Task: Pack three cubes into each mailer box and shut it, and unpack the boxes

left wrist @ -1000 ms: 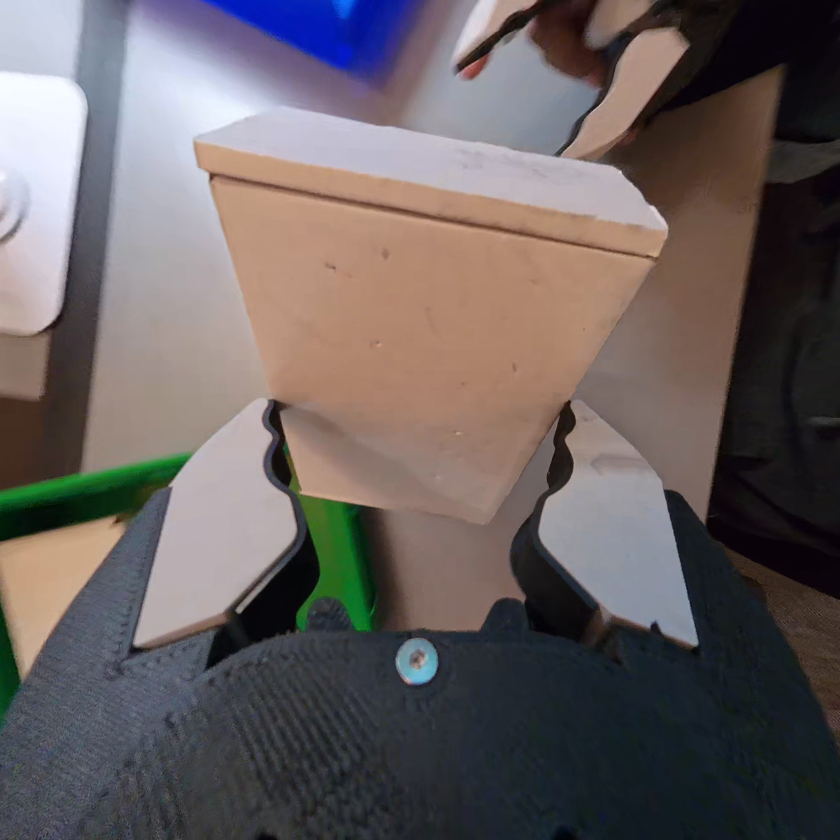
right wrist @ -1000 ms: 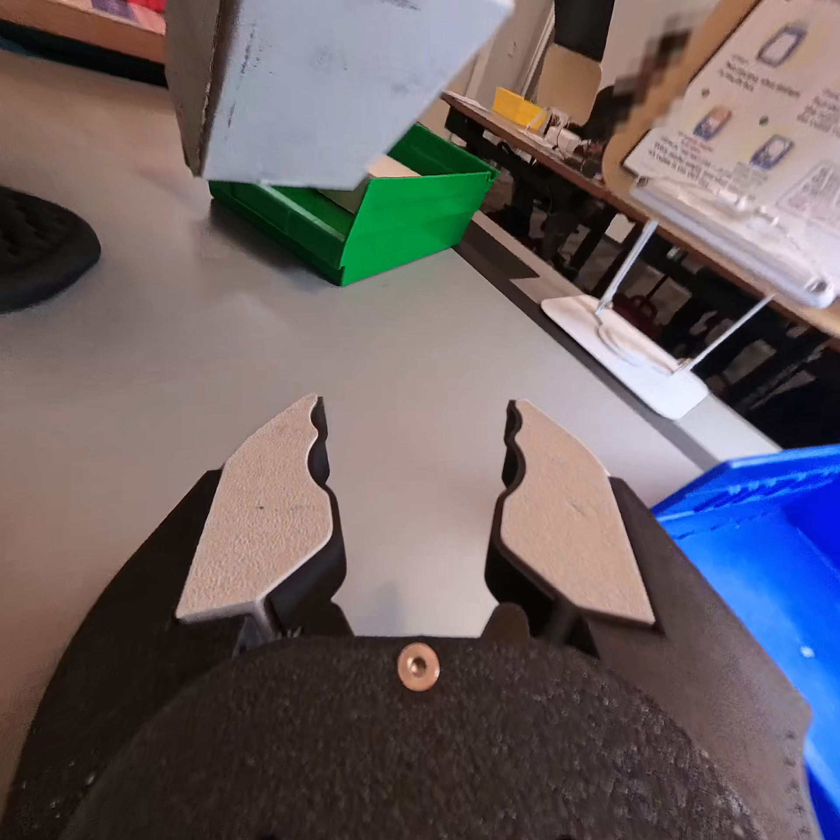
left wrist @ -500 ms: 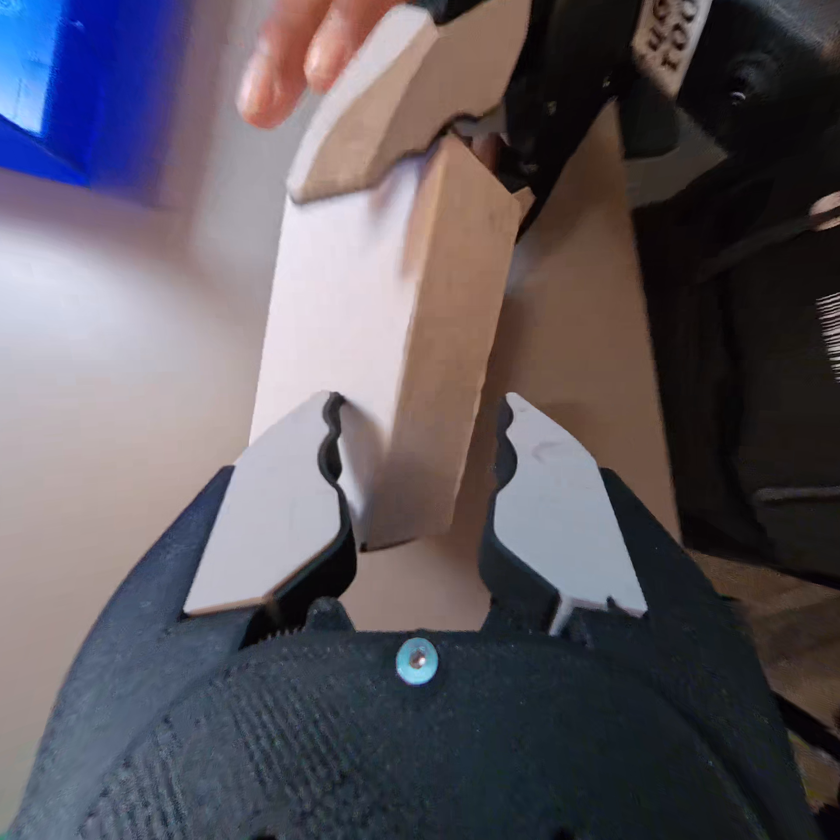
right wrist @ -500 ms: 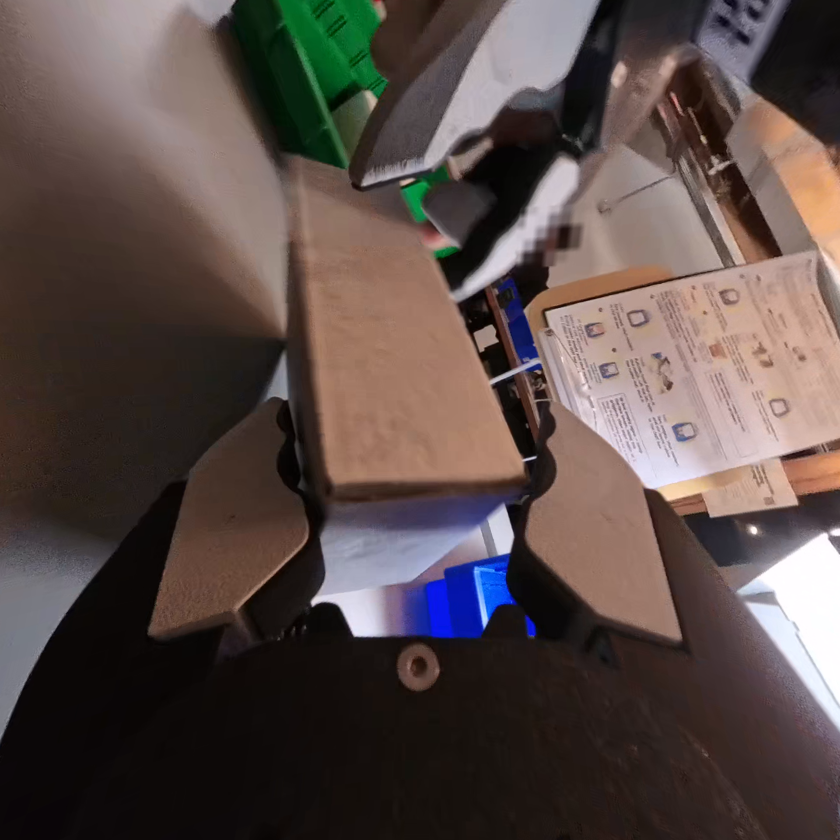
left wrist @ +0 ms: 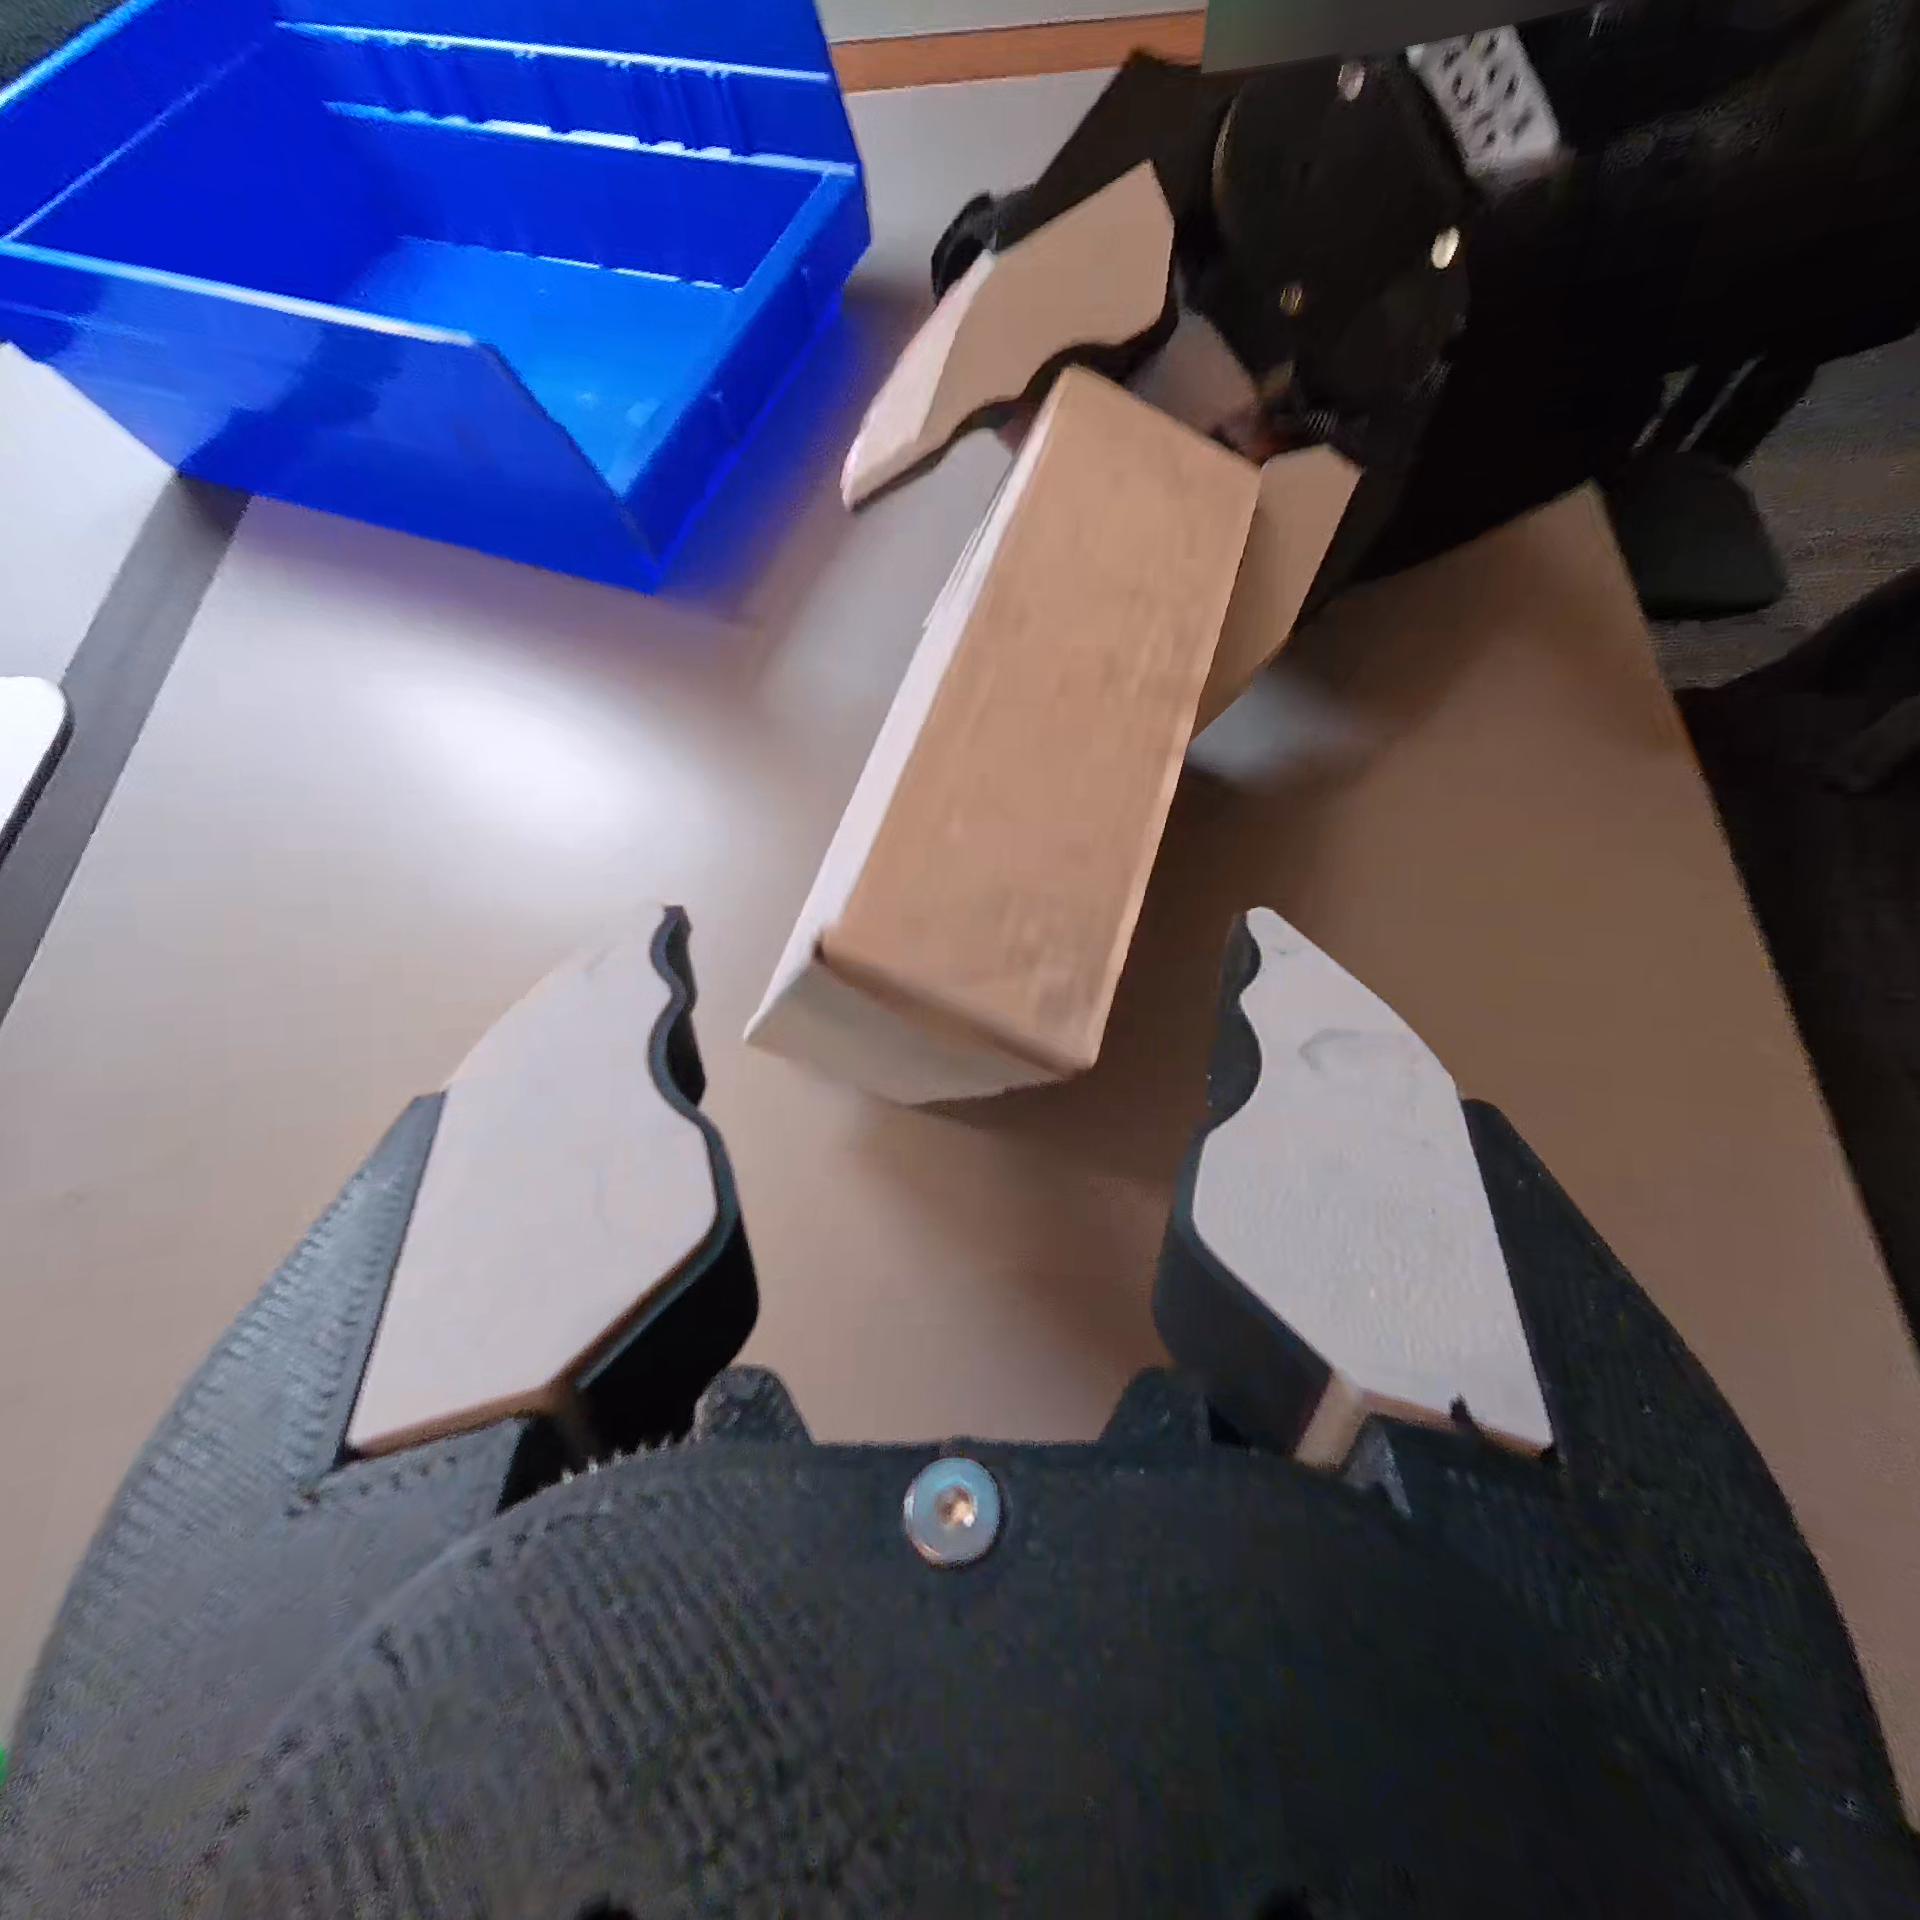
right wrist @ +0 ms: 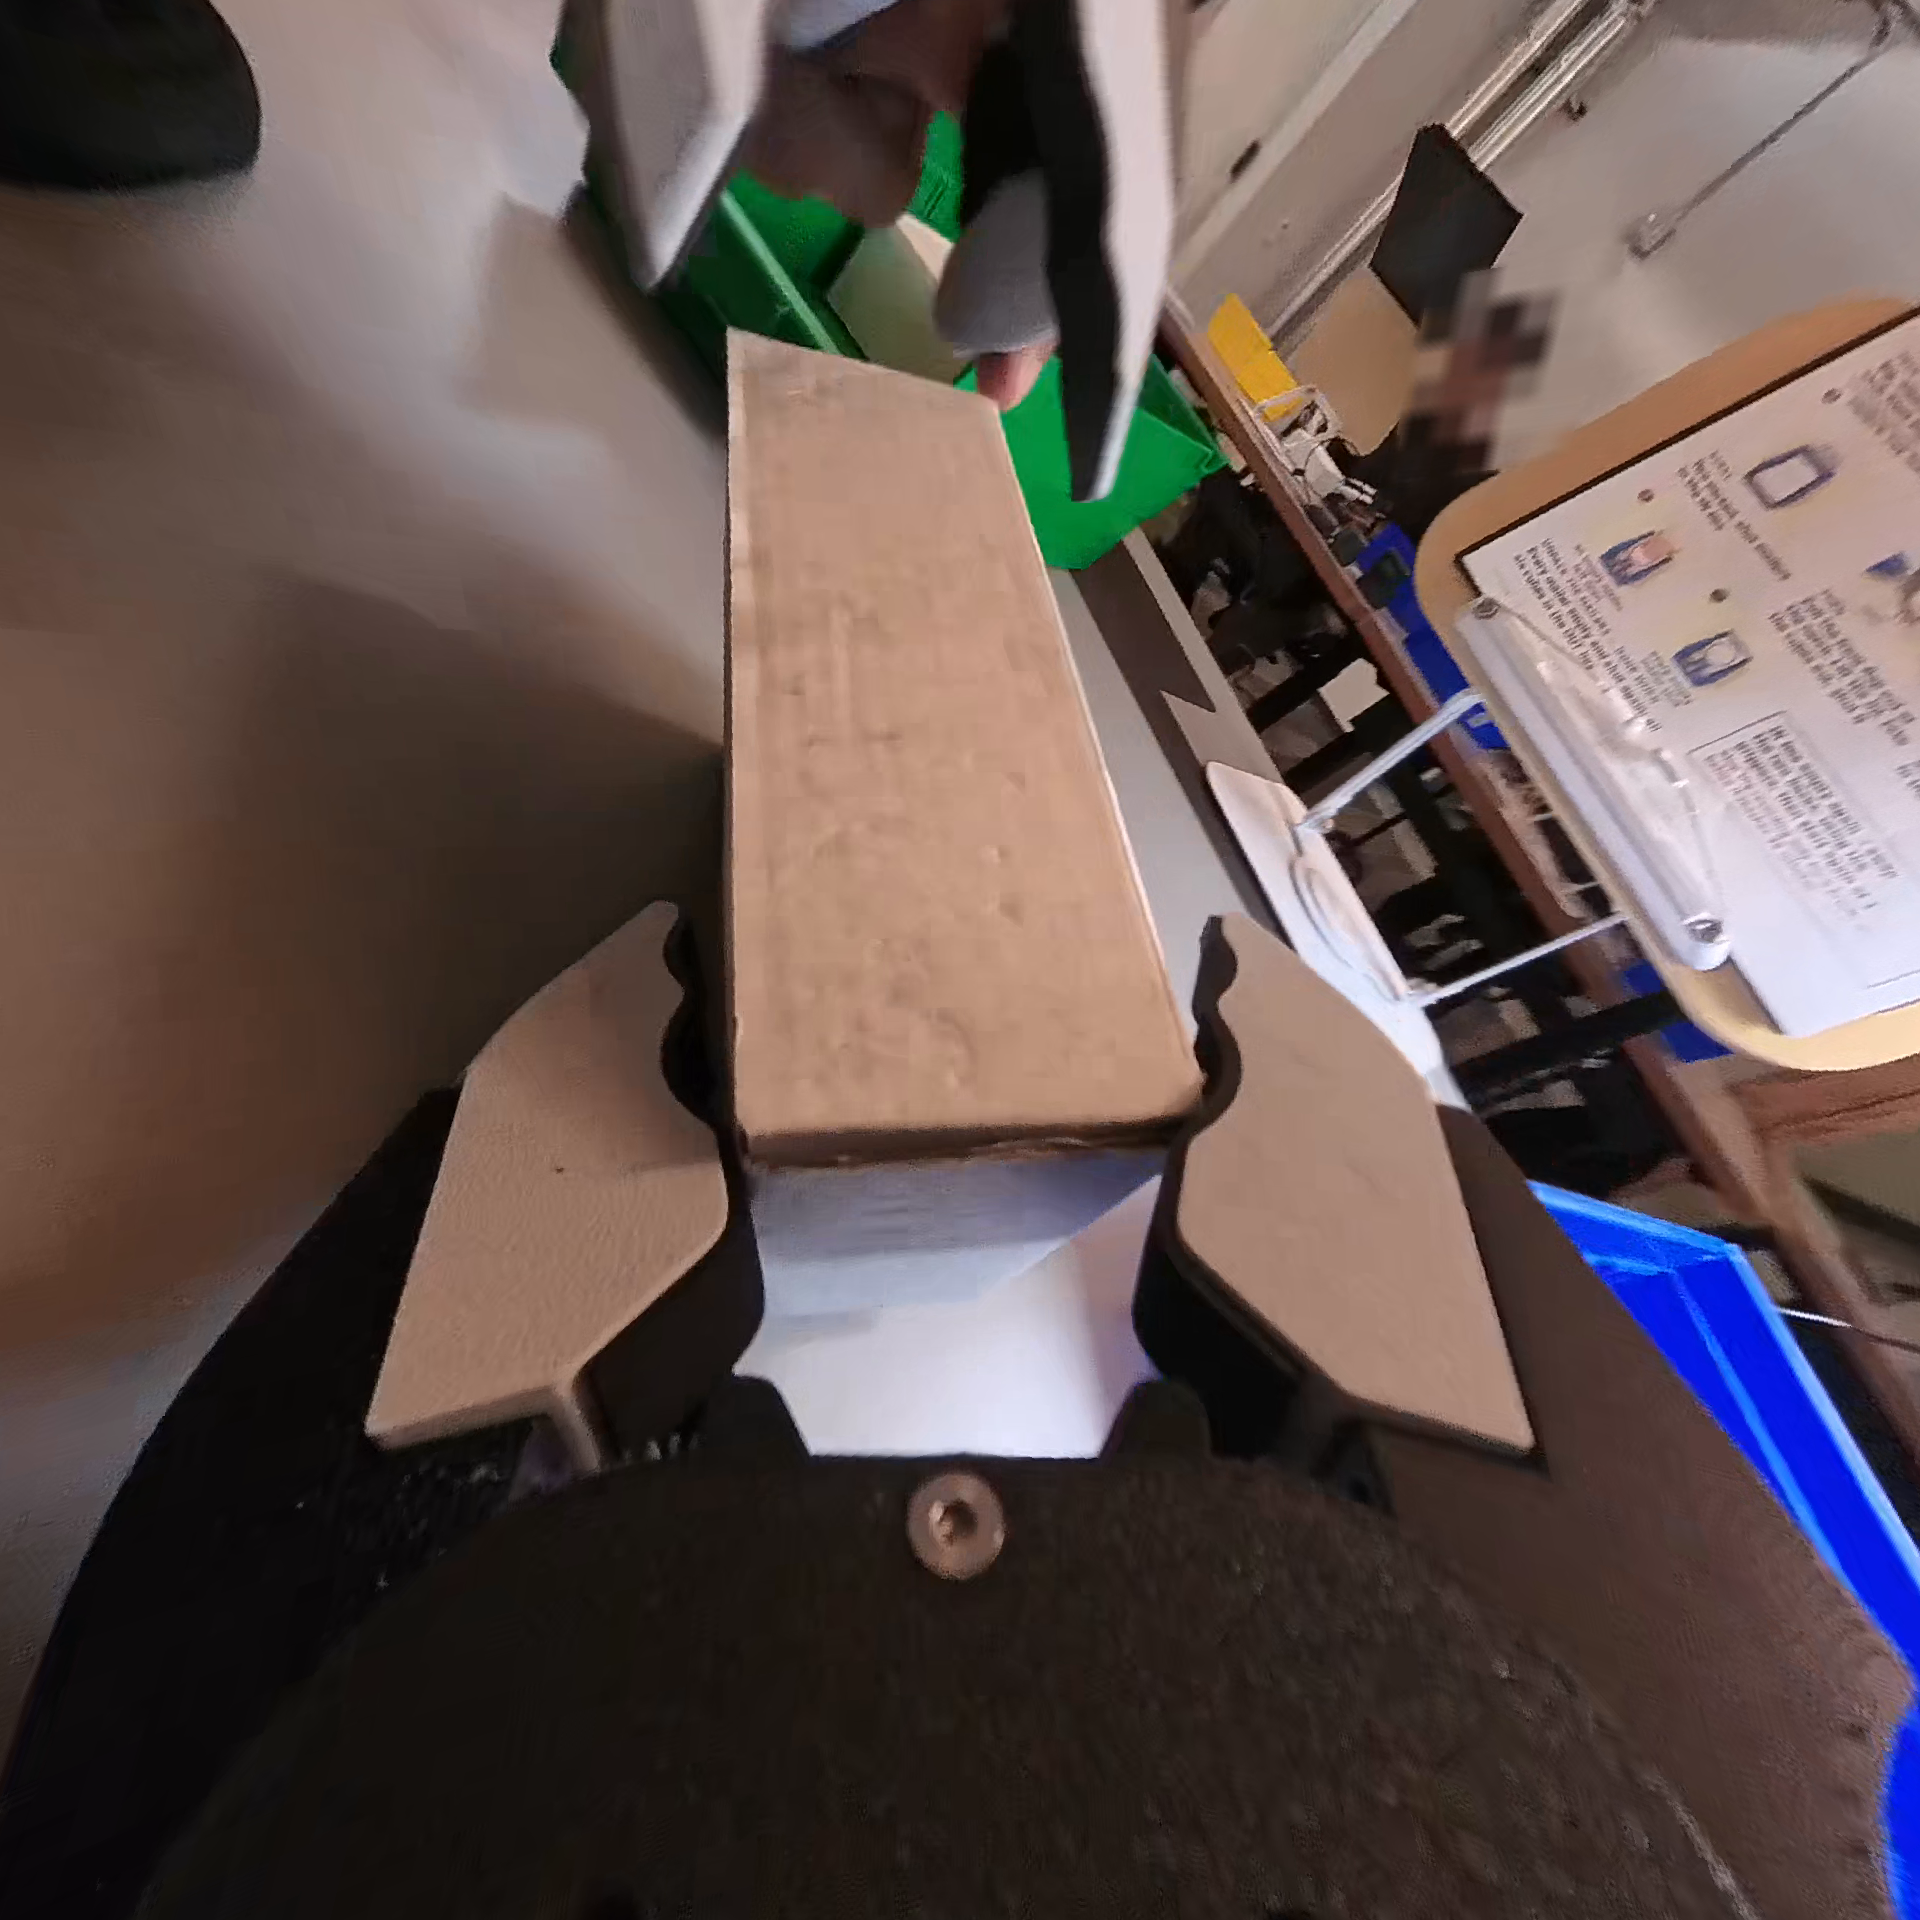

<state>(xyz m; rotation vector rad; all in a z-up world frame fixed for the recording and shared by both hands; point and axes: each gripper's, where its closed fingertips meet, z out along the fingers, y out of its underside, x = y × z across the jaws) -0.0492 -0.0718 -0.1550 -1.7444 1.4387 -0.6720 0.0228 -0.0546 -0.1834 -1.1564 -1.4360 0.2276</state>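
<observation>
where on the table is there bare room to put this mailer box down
Bare grey table lies between the blue bin and the left hand-held gripper, left of the mailer box. Crowded at the far right, where the right hand-held gripper clamps the box; the green bin fills another side.

Mailer box (left wrist: 1049, 717): plain brown cardboard, paler whitish end face. Bin (left wrist: 436, 312) beyond it: saturated blue, walls and dividers alike. Second bin (right wrist: 1091, 468): bright green. Table (left wrist: 364, 831): flat grey-beige, pale glare patch. Left gripper (left wrist: 961, 997): black ribbed-texture body, light grey finger plates, silver screw. Right gripper (right wrist: 940, 1029): black grainy body, tan-grey speckled finger plates. Stand (right wrist: 1309, 894) beside table edge: white base, thin metal wires. Board (right wrist: 1704, 727): tan edge, white sheet with small blue pictures.
</observation>
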